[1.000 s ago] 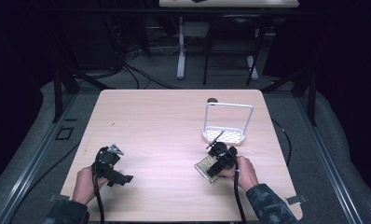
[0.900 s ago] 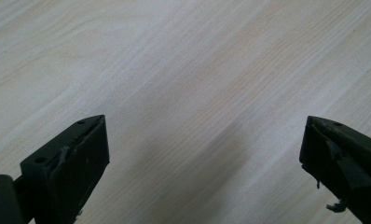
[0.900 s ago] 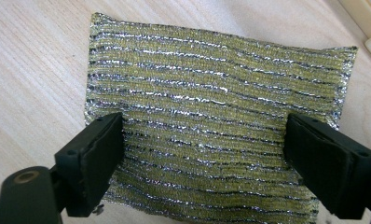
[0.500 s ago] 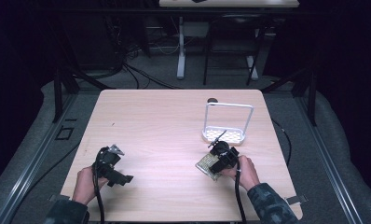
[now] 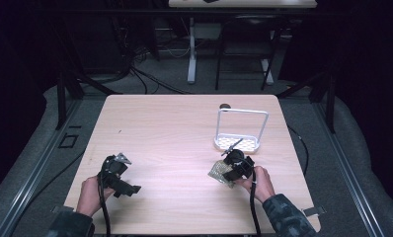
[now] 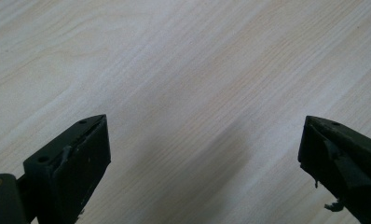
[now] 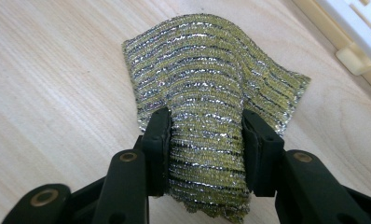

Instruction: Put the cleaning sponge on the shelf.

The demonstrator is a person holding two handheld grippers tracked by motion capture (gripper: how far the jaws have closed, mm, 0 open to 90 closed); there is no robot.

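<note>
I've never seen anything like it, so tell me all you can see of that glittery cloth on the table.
The yellow-green and silver striped, knitted-looking scouring cloth is a small, soft, roughly square piece. The right tool pinches its near edge between both black jaws, bunching it into a hump. Its far part rests on the pale wooden table, near the white plastic rack.

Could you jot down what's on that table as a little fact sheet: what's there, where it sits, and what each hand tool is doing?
surface: pale wooden table
left tool: near left part of the table, jaws wide apart, nothing between them, bare wood ahead
right tool: jaws closed on the scouring cloth
scouring cloth: glittery yellow-green and silver weave, bunched between the jaws, far edge spreading toward the table
white rack: flat slotted base with a tall loop handle, just beyond the right tool
people: one person, both hands at the near edge
</note>
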